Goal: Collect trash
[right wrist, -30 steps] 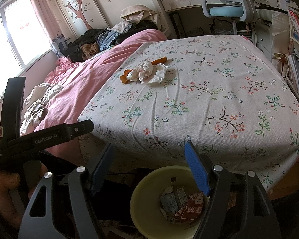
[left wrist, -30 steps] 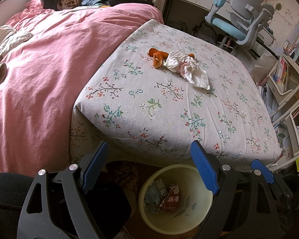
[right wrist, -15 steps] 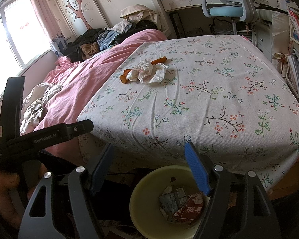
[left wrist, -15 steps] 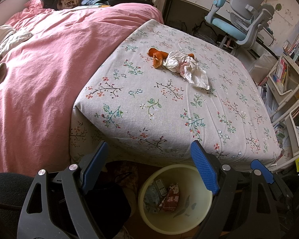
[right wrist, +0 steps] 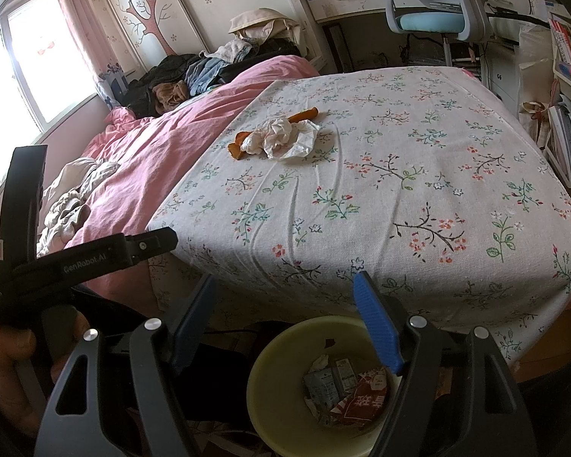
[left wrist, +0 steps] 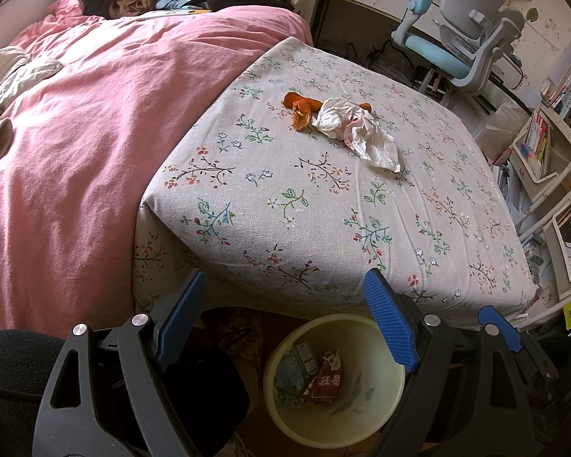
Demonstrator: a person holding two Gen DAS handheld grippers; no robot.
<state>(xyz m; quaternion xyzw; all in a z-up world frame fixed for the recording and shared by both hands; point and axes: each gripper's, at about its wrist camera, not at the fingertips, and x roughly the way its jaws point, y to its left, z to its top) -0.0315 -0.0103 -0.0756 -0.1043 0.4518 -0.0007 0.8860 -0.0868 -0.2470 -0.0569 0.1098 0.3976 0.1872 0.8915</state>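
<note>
Both grippers point(left wrist: 285, 316) point(right wrist: 285, 312) spread and empty over the bin point(left wrist: 380, 419), crumpled paper point(left wrist: 356, 131) well beyond on the bed point(left wrist: 323, 209).

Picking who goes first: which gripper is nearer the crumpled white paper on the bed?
Neither clearly. The left gripper and right gripper both hang open above the yellow bin, side by side, well short of the crumpled white paper.

White lettering reading "GenRobot.AI" stands on the black plastic arm of the left gripper body point(right wrist: 83, 261) at the left of the right wrist view; smaller white print nearer its left end is too small to read. A red crumpled snack wrapper point(right wrist: 365, 400) in the near pale yellow round plastic bin point(right wrist: 270, 365) bears white Chinese characters, not clearly legible.
</note>
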